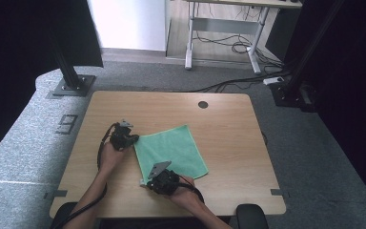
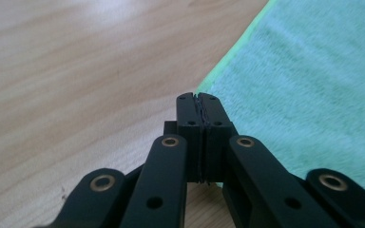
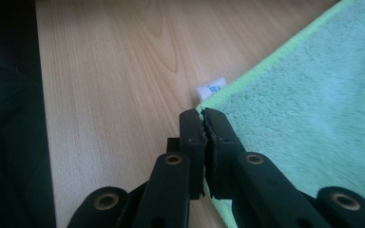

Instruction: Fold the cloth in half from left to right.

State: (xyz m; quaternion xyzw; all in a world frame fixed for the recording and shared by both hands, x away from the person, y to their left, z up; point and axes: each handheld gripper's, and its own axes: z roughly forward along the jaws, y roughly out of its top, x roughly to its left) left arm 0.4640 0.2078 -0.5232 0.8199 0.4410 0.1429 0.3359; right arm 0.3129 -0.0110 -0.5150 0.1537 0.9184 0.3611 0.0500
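Two grippers, left gripper (image 1: 132, 139) and right gripper (image 1: 148, 182), have jaws clamped on corners of the green cloth (image 1: 172, 150).

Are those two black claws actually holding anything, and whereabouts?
Yes. The left gripper pinches one corner of the green cloth; the right gripper pinches the neighbouring corner, beside its small white label. The cloth lies flat on the table.

wooden table (image 1: 228, 143) | round grommet (image 1: 203, 104) near far edge | grey carpet (image 1: 314, 157) | desk frame (image 1: 221, 36) behind
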